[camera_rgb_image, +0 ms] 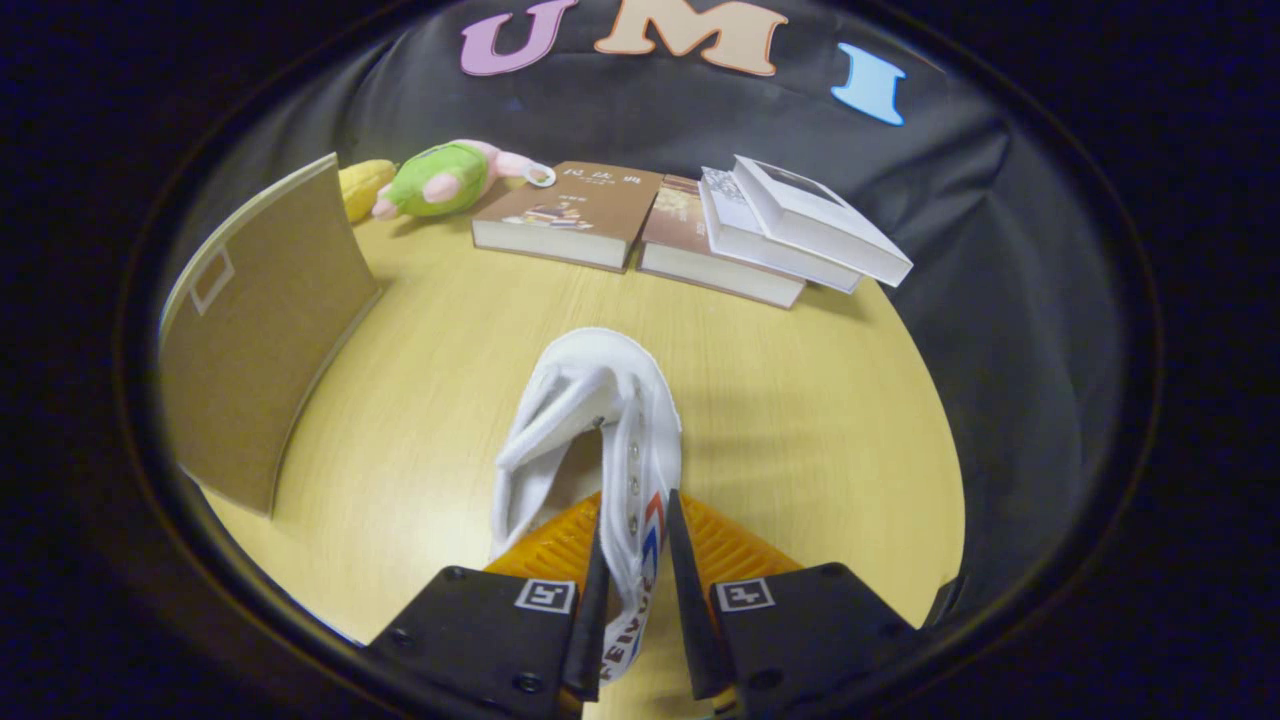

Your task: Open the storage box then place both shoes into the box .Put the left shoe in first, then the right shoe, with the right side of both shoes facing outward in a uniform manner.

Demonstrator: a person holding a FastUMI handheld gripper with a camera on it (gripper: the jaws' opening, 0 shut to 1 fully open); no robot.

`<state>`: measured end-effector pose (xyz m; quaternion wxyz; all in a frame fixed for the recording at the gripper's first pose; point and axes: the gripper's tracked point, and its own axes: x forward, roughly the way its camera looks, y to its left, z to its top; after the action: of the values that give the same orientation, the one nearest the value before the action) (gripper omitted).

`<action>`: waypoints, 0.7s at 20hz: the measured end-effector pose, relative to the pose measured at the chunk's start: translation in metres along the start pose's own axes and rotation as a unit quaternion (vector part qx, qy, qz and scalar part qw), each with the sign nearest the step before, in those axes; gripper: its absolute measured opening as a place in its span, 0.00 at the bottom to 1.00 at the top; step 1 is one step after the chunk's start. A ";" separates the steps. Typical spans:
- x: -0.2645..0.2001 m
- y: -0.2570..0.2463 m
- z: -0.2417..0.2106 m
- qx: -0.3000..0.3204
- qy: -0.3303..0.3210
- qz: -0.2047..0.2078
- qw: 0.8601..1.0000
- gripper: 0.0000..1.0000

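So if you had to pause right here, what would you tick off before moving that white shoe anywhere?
1. Grip: the gripper has both fingers pressed on one side wall of the white shoe. Ok.
2. Hold security: only a thin wall near the eyelets is pinched, so the shoe might swing. Cannot tell.
3. Which shoe this is, left or right. Cannot tell.
4. Box open: a brown cardboard panel stands upright beside the shoe; whether it is the lid and the box is open. Cannot tell.
5. Path: the wooden table between shoe and panel is bare. Ok.
6. Clutter: books and a plush toy lie well beyond the shoe. Ok.
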<state>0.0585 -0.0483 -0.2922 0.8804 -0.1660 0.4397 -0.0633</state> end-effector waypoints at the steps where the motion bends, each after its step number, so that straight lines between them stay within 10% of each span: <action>1: 0.000 0.001 0.000 -0.002 -0.002 0.003 1.000 0.37; 7: 0.004 -0.002 -0.003 -0.007 -0.030 -0.001 1.000 0.34; 11: 0.002 -0.016 -0.011 -0.027 -0.022 -0.048 0.998 0.07; 14: 0.004 -0.014 -0.010 -0.014 -0.024 -0.051 0.998 0.05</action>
<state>0.0530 -0.0646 -0.2960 0.8837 -0.2018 0.4106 -0.0985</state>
